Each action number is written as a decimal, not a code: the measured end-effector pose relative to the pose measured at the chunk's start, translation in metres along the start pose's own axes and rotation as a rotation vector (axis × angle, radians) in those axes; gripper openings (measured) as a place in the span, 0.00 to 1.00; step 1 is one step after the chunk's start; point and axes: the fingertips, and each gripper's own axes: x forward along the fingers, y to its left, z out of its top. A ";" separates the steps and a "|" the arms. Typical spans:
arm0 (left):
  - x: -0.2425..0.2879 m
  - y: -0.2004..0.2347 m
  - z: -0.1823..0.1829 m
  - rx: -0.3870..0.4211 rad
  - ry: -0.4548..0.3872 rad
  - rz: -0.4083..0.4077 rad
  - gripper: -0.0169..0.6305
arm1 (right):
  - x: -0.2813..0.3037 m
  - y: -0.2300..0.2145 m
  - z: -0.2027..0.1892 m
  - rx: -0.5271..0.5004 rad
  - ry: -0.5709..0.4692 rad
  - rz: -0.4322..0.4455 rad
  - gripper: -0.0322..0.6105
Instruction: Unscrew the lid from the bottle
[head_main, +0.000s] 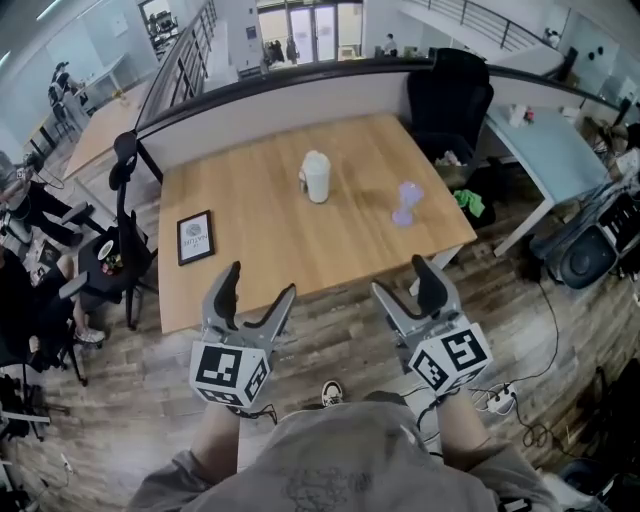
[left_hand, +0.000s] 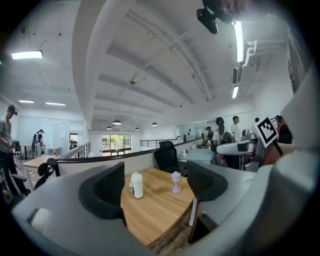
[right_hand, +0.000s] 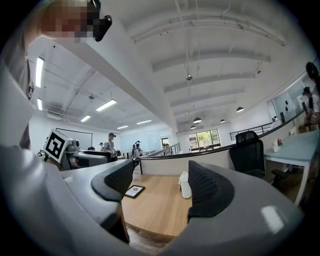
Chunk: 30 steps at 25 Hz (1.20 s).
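A white bottle (head_main: 317, 177) with its lid on stands upright near the middle of the wooden table (head_main: 250, 250); it also shows in the left gripper view (left_hand: 136, 185) and, partly behind a jaw, in the right gripper view (right_hand: 184, 186). My left gripper (head_main: 257, 285) and right gripper (head_main: 405, 280) are both held short of the table's near edge, over the floor, well away from the bottle. Each stands open with nothing between its jaws.
A small lilac hourglass-shaped object (head_main: 406, 203) stands right of the bottle. A black framed card (head_main: 195, 237) lies at the table's left. A black office chair (head_main: 448, 100) stands behind the table, and another chair (head_main: 120, 262) to its left. Cables (head_main: 520, 400) lie on the floor at right.
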 end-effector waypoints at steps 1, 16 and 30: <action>0.004 0.004 -0.002 -0.001 -0.001 -0.005 0.61 | 0.007 -0.001 -0.003 -0.001 0.008 -0.001 0.57; 0.099 0.037 -0.024 -0.010 0.038 -0.014 0.61 | 0.093 -0.068 -0.036 0.000 0.087 0.032 0.57; 0.249 0.081 -0.041 -0.025 0.113 0.092 0.61 | 0.228 -0.166 -0.066 0.020 0.191 0.199 0.57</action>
